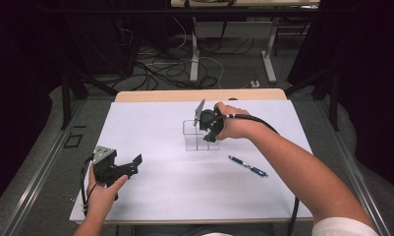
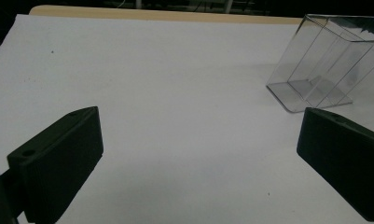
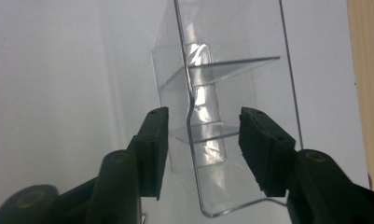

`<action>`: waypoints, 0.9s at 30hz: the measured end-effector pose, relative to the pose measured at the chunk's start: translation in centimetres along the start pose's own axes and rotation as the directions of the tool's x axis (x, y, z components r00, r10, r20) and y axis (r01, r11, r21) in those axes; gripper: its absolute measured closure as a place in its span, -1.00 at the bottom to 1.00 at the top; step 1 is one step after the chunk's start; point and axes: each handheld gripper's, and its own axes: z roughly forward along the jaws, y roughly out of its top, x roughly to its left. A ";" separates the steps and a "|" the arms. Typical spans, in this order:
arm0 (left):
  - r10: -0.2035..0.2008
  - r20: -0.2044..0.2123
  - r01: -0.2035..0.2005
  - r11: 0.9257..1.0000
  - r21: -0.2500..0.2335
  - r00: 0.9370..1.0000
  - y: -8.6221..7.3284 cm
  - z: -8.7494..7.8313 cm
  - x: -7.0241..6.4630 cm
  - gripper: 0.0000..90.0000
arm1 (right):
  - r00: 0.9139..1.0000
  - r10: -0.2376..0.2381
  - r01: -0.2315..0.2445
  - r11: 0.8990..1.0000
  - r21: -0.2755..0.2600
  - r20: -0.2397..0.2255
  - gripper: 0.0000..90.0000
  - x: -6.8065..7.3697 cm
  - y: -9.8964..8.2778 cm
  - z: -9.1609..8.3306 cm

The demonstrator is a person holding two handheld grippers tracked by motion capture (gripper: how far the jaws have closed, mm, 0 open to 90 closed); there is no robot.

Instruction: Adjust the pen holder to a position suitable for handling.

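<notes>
Clear organiser (image 1: pixel 200 136): a see-through box with inner dividers, standing upright on the white board (image 1: pixel 150 196), a little past centre towards one o'clock.
Right gripper (image 3: pixel 202 140): poised over the organiser's near wall, one jaw on each side of the thin plastic edge, neither pad touching it (so it is released, not grasping). The straddle suits a pinch on the wall, the one part thin enough to fit between the jaws.
Left gripper (image 2: pixel 198 154): jaws spread wide with nothing between them, low on the board at about eight o'clock; probably parked well away to leave the other hand room.
Blue pen (image 1: pixel 247 165): flat on the board at roughly four o'clock from the organiser, near it but apart, untouched.
Likely purpose: the pen probably belongs in one of the compartments, which would explain why the box stands with its open top upward.
</notes>
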 end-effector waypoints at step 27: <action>0.002 -0.001 -0.002 1.000 0.006 1.000 -0.1 0.2 -0.1 -0.99 | 0.932 0.362 -0.354 0.916 -0.189 0.009 -0.18 1.5 -5.4 -4.0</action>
